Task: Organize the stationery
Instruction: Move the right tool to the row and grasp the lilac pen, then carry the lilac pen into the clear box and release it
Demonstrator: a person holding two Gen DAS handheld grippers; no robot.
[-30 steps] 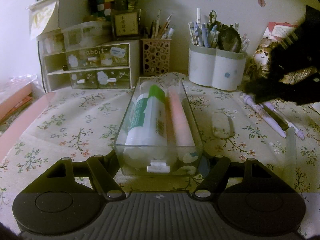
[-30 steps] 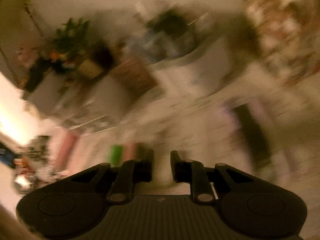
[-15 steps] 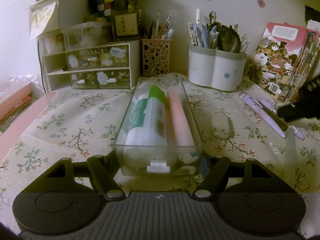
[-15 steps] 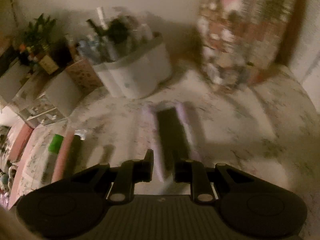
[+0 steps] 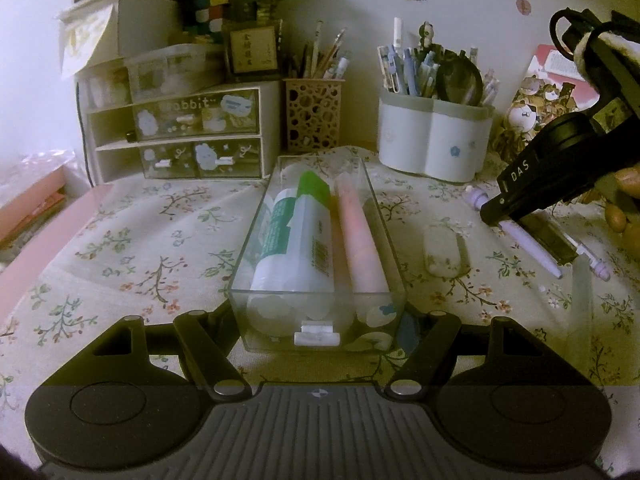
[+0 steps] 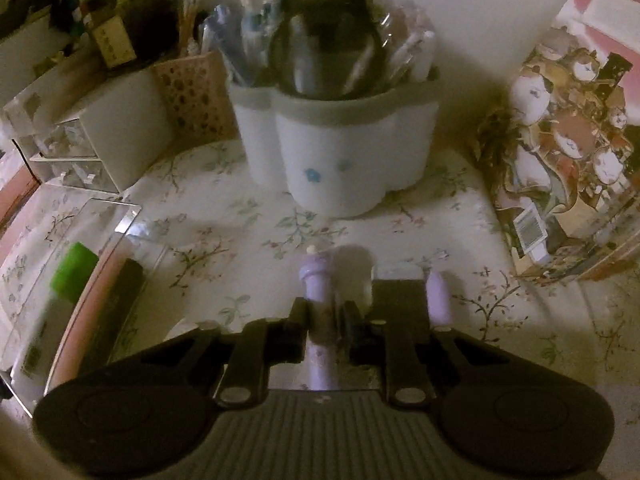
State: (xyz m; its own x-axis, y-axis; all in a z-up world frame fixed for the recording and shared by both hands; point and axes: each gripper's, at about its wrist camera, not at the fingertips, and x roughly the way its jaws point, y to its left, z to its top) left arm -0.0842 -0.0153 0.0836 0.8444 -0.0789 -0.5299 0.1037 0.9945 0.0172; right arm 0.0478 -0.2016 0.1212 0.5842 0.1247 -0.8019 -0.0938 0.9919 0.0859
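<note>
A clear plastic tray (image 5: 384,220) holds a white-and-green tube (image 5: 298,240) and a pink tube (image 5: 358,236). My left gripper (image 5: 318,328) has its fingers on both sides of the tray's near end, gripping it. My right gripper (image 6: 324,316) is down over a purple pen (image 6: 316,280) on the floral cloth, its fingers close on both sides of the pen. It shows in the left wrist view (image 5: 496,216) too. A second purple pen (image 6: 438,292) and a dark flat item (image 6: 400,300) lie beside it. A white eraser (image 5: 444,250) lies right of the tray.
A white pen holder (image 6: 340,152) full of pens stands behind the pens. A lattice pencil cup (image 5: 314,114) and a small drawer unit (image 5: 180,136) stand at the back. A patterned book (image 6: 568,160) leans at the right. A pink box (image 5: 36,204) sits at the left.
My right gripper swung right, then came down over the purple pen, which now sits between its fingers. The left gripper and tray have not moved.
</note>
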